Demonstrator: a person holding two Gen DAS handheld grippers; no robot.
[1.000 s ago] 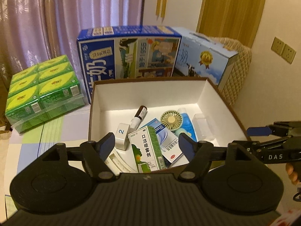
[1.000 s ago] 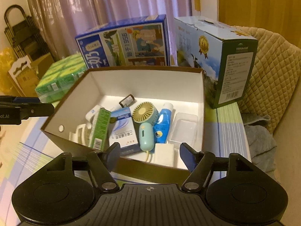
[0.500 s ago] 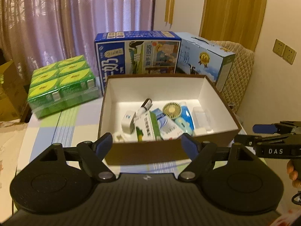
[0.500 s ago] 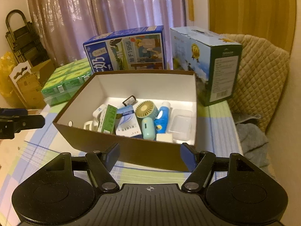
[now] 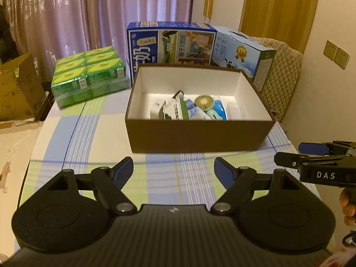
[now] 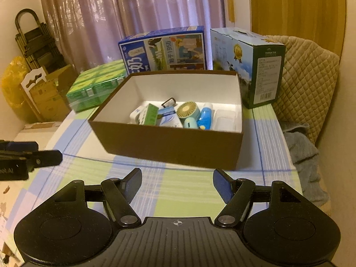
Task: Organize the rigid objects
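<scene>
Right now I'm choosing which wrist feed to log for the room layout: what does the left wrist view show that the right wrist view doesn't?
Only the left wrist view shows the wall sockets, the right gripper and part of a hand.

Only the right wrist view shows the folded ladder, the yellow bag, a grey cloth and the left gripper.

Both show the brown box of small items, the green packs, two milk cartons and the curtain.
</scene>
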